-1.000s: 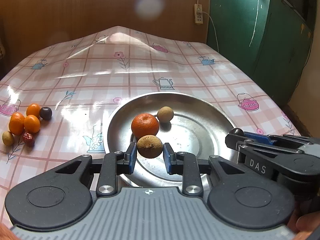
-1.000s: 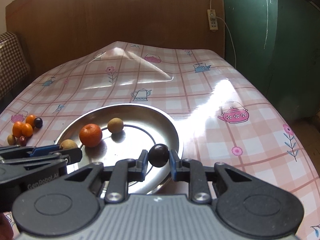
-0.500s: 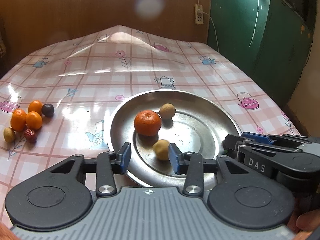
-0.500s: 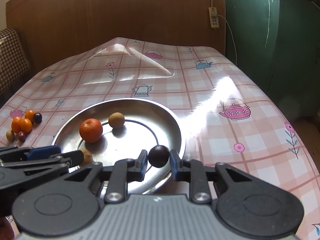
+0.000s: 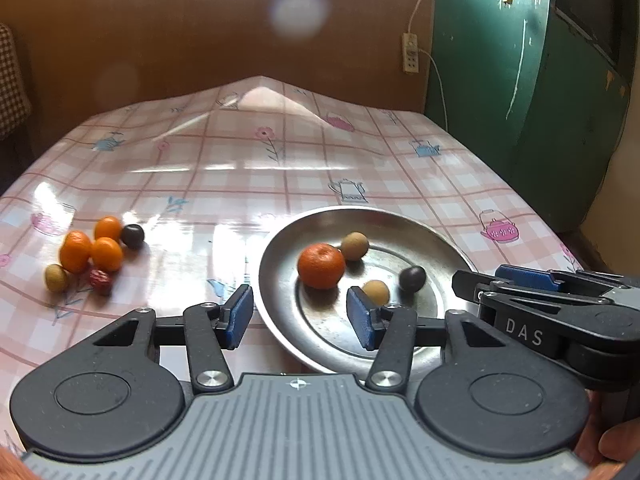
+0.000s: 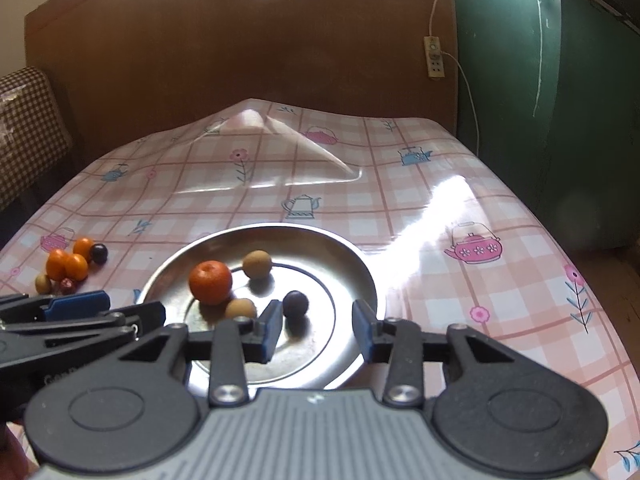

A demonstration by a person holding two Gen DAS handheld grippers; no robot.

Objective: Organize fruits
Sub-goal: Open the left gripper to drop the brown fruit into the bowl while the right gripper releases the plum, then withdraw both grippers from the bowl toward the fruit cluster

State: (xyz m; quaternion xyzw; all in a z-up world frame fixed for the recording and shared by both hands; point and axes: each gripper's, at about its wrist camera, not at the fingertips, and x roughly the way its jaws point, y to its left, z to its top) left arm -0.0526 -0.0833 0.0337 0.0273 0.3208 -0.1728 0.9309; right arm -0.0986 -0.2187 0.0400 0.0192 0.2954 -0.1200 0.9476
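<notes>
at mid-left of the left view, the loose fruit cluster [image 5: 90, 254] sits on the bench [image 5: 240, 184], up-left of the left tongs [image 5: 300, 316], the nearer pair. the metal plate [image 5: 448, 248] holds four fruits. both the left and right tongs [image 6: 316, 330] gape empty; half a second ago the right clenched the dark fruit [image 6: 295, 303], now plated.

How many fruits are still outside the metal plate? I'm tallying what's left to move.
6, clustered on the tablecloth left of the metal plate: three small orange fruits, a dark one, a tan one, a red one. None looks hidden.
</notes>
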